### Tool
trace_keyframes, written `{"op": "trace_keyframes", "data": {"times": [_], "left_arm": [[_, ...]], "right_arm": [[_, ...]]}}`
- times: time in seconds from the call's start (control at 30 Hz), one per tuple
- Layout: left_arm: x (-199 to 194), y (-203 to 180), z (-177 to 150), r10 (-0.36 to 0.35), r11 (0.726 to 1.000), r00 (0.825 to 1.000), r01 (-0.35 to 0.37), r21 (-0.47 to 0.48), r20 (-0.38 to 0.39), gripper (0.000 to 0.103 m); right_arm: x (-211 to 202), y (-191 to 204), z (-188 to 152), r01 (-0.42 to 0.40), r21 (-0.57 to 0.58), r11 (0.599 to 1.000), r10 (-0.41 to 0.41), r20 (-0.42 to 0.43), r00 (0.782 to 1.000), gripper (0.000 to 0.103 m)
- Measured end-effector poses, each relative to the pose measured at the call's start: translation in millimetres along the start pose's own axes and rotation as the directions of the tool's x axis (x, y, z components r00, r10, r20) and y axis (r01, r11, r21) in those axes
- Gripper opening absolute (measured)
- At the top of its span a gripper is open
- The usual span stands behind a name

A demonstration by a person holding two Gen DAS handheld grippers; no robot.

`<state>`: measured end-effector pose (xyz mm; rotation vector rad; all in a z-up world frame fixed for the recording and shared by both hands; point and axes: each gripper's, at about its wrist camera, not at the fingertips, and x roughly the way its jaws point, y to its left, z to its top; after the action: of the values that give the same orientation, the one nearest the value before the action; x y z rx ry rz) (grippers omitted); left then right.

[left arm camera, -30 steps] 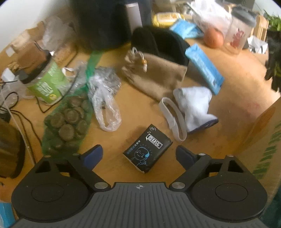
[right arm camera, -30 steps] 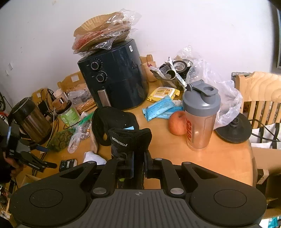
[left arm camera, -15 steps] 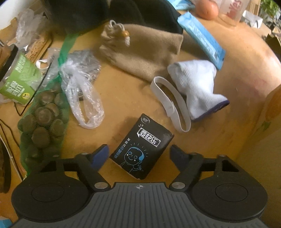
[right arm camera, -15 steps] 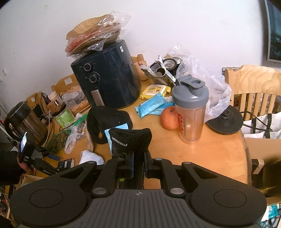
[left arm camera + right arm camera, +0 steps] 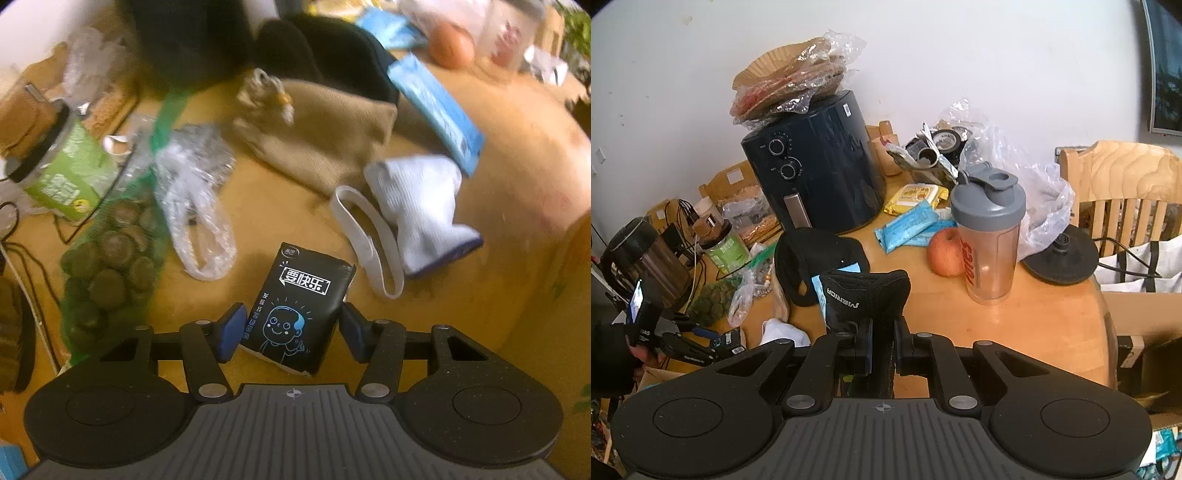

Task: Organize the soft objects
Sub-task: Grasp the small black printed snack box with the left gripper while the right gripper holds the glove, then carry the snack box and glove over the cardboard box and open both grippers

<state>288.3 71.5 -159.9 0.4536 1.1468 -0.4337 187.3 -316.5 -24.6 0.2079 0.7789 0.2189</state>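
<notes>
Your left gripper (image 5: 290,328) points steeply down at the table (image 5: 517,184), its jaws about half open and just been closing, with the black tissue pack (image 5: 295,310) lying flat between them. The blue pads (image 5: 231,330) stand just beside the pack's long sides; whether they press on it yet you cannot tell. The pack lies near the table's near edge, beside a white strap (image 5: 365,236) and a white sock (image 5: 421,206), with a tan pouch (image 5: 325,136) further in.

Your right gripper (image 5: 881,345) has its jaws nearly closed on a black glove (image 5: 864,295), held up above the table's middle. Behind it stand a shaker (image 5: 988,236), an apple (image 5: 943,251) touching it, and an air fryer (image 5: 812,166) near the far edge.
</notes>
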Motion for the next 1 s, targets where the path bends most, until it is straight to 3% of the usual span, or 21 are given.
{"op": "trace_keyframes", "data": {"times": [0.3,0.7,1.0], "left_arm": [[-38.2,9.3,7.2,0.023,0.992,0.996,-0.012,-0.129,0.085,0.054],[-93.0,-0.3,3.6,0.054,0.976,0.986,-0.019,-0.216,0.157,0.054],[-147.8,-16.8,-0.1,0.045,0.965,0.973,0.017,-0.263,0.229,0.054]], "right_arm": [[-6.3,3.9,11.1,-0.018,-0.022,1.000,0.019,0.037,0.999,0.014],[-23.9,10.2,23.5,-0.070,-0.057,0.996,0.075,0.086,0.993,0.014],[-40.2,12.1,23.8,-0.120,-0.080,0.990,0.128,0.103,0.986,0.013]]}}
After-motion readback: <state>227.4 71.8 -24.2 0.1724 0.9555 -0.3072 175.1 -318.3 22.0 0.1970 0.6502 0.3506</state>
